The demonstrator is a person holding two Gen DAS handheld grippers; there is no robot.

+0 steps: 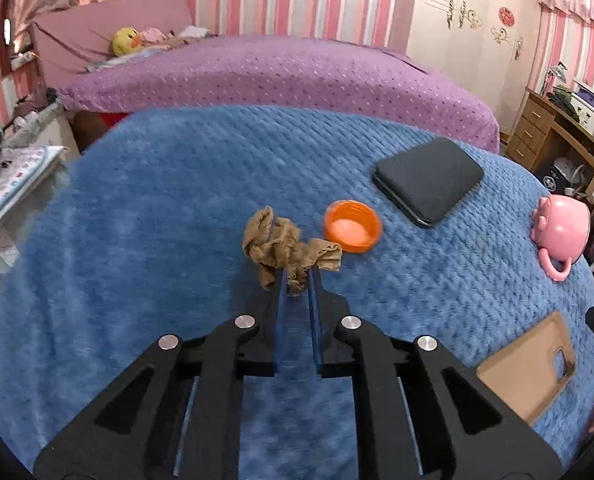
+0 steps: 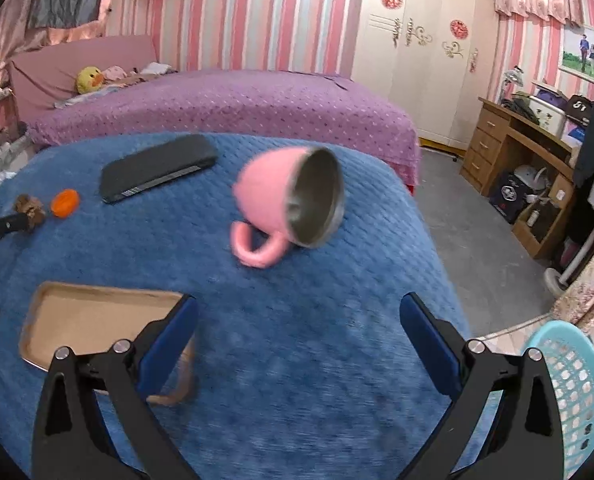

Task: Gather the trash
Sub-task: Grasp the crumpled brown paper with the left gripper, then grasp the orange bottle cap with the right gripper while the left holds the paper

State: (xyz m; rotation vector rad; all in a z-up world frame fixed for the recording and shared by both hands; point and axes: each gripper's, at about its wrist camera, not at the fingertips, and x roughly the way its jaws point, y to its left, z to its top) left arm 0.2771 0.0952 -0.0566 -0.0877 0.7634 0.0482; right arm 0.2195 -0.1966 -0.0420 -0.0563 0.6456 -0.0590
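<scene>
A crumpled brown wad [image 1: 277, 240] lies on the blue blanket [image 1: 157, 220], and my left gripper [image 1: 297, 276] is shut on its near end. Just right of the wad sits an orange bottle cap [image 1: 352, 227], open side up. In the right wrist view the wad [image 2: 31, 208], the cap [image 2: 65, 202] and the left gripper [image 2: 23, 220] show at the far left. My right gripper [image 2: 299, 320] is open over bare blanket, nothing between its fingers. A light blue mesh basket [image 2: 573, 384] stands off the blanket's edge at the lower right.
A pink cup [image 2: 273, 196] lies on its side ahead of the right gripper. A flat black case [image 2: 157, 168] rests further back, and a brown cardboard tray [image 2: 93, 320] lies by the right gripper's left finger. A purple bed [image 2: 237, 112] and a wooden desk [image 2: 517, 152] are beyond.
</scene>
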